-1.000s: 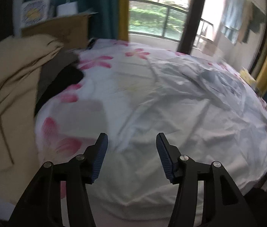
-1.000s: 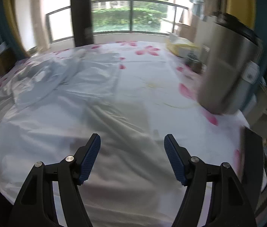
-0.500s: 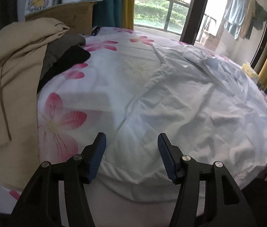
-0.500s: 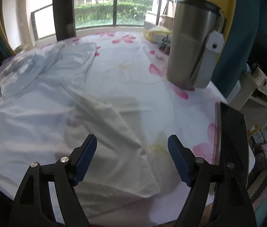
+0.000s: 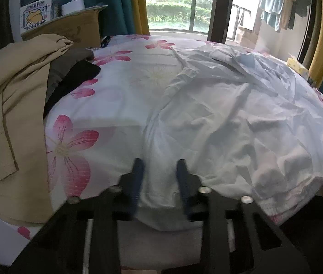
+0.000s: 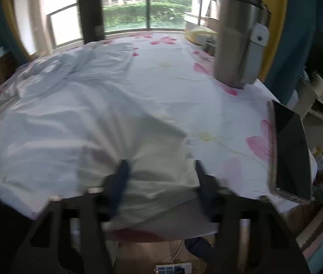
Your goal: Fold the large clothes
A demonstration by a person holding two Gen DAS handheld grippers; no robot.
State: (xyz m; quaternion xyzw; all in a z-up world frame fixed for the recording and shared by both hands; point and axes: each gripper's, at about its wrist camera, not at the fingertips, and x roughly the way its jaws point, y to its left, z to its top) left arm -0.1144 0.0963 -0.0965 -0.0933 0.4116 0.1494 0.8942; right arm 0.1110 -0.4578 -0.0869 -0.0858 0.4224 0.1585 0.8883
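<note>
Down at the near edge of the bed (image 5: 120,105), the left gripper (image 5: 160,171) had just been closing, its blurred jaws now narrow with the hem of the white garment (image 5: 218,118) between them; whether the pads already pinched the cloth I could not tell. The right gripper (image 6: 161,173) had likewise been closing over the garment's other near corner (image 6: 152,141), jaws wider apart, grip equally unclear. The garment lay spread and wrinkled across the flowered bedsheet, reaching from the near edge toward the far side. At the left edge a tan garment (image 5: 8,114) was heaped over darker clothes. By the right edge lay a dark tablet (image 6: 291,150), and farther along stood a steel tumbler (image 6: 236,38).
</note>
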